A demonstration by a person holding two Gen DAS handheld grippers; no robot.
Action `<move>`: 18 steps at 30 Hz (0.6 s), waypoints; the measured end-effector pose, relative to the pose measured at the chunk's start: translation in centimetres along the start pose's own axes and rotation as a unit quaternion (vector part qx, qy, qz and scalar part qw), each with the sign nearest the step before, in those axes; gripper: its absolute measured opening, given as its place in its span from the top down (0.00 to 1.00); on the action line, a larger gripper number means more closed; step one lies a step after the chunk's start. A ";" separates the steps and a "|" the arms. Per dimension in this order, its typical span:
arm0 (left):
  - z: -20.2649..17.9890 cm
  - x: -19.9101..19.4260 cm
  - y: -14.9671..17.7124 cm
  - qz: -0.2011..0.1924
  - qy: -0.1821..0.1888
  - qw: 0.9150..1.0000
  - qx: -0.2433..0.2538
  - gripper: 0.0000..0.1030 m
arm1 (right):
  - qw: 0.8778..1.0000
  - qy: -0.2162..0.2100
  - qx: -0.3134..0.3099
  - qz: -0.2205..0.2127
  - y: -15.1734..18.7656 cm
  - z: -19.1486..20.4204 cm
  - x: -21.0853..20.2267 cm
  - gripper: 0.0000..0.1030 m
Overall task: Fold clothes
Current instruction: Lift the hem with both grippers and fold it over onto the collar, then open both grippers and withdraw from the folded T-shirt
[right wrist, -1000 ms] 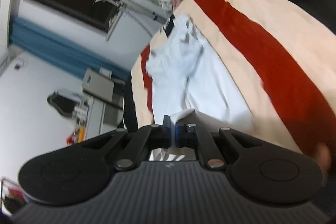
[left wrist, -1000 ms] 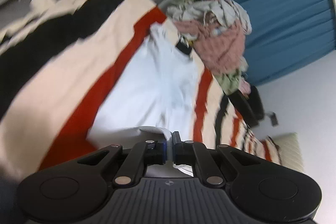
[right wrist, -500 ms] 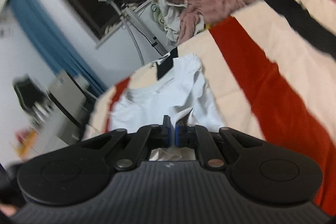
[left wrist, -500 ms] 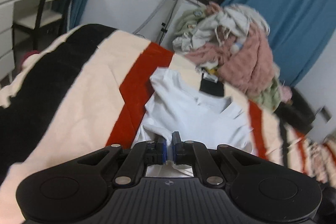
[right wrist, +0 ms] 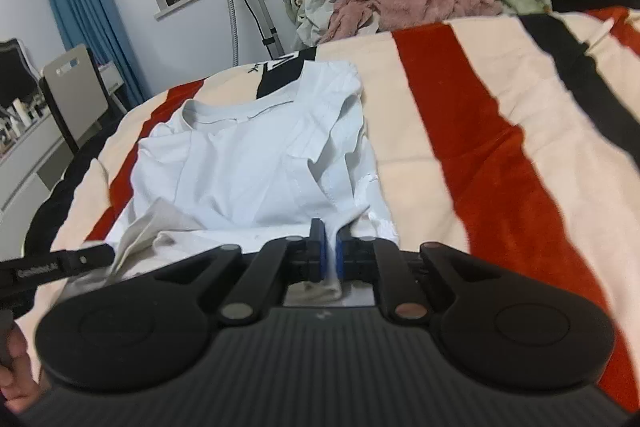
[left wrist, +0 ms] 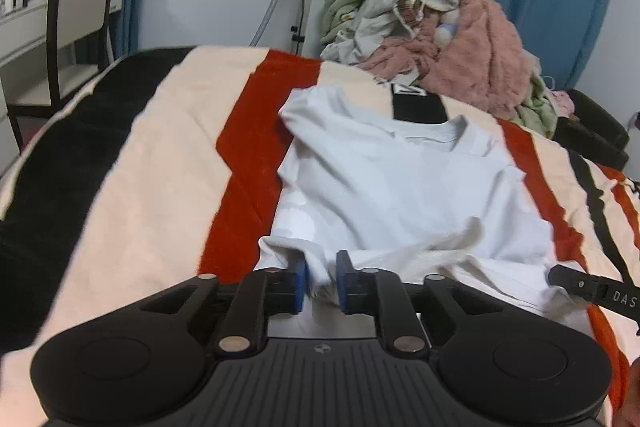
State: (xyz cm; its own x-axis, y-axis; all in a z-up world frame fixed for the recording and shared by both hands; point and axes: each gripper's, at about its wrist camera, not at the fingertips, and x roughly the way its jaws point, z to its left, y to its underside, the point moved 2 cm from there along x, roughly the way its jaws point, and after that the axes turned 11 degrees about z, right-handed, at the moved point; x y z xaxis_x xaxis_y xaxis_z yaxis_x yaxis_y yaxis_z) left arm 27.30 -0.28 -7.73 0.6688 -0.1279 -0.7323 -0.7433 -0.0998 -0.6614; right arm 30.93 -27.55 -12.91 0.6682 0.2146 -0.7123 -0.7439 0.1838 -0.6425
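The left gripper has its 2 blue pads a little apart, with a bunch of white cloth lying between them; the pads look loose on it, so I cannot tell whether they grip it or have let go. The right gripper is nearly closed, its pads pinching a thin fold of the same cloth.

That cloth is the near hem of a white T-shirt, which lies collar-away on a striped blanket covering the bed. Both sleeves look turned inward over the body, so the shirt forms a narrow panel. The hem is gathered and raised at the near end, bunched between the 2 grippers, which sit close together side by side.

As a judgement, the shirt is partly folded: the side folds look made, while the bottom-to-collar fold is not complete, since the hem is well apart from the collar. What is left seems to be laying the lower half over the upper half and smoothing it.

Beyond the shirt, at the far edge of the bed, a heap of clothes sits unfolded, pink, grey and green pieces tangled together. A chair stands at the left.
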 end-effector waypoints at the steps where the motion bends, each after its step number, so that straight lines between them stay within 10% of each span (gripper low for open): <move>1: -0.3 -1.0 0.0 -0.006 -0.001 1.000 0.007 0.63 | 1.000 0.005 -0.003 -0.002 0.0 0.2 -0.7 0.83; 3: -0.9 -3.0 0.1 -0.017 -0.003 1.000 0.022 0.44 | 1.000 -0.004 -0.010 -0.023 0.3 0.6 -2.9 0.37; 5: -1.4 -4.9 0.1 -0.029 -0.005 0.999 0.036 0.33 | 0.999 -0.013 -0.016 -0.044 0.6 0.9 -5.1 0.23; 18: -4.0 -18.3 5.1 -0.104 -0.003 0.989 0.101 0.07 | 0.988 -0.015 -0.063 -0.140 6.0 4.1 -18.9 0.24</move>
State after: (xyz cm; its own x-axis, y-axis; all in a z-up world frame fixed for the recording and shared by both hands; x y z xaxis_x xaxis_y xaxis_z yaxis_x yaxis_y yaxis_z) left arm 11.28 -2.39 2.95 0.8075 -0.1193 -0.5777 -0.5728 0.0752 -0.8162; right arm 13.81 -26.54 -2.15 0.8463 0.2015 -0.4932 -0.5209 0.1190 -0.8453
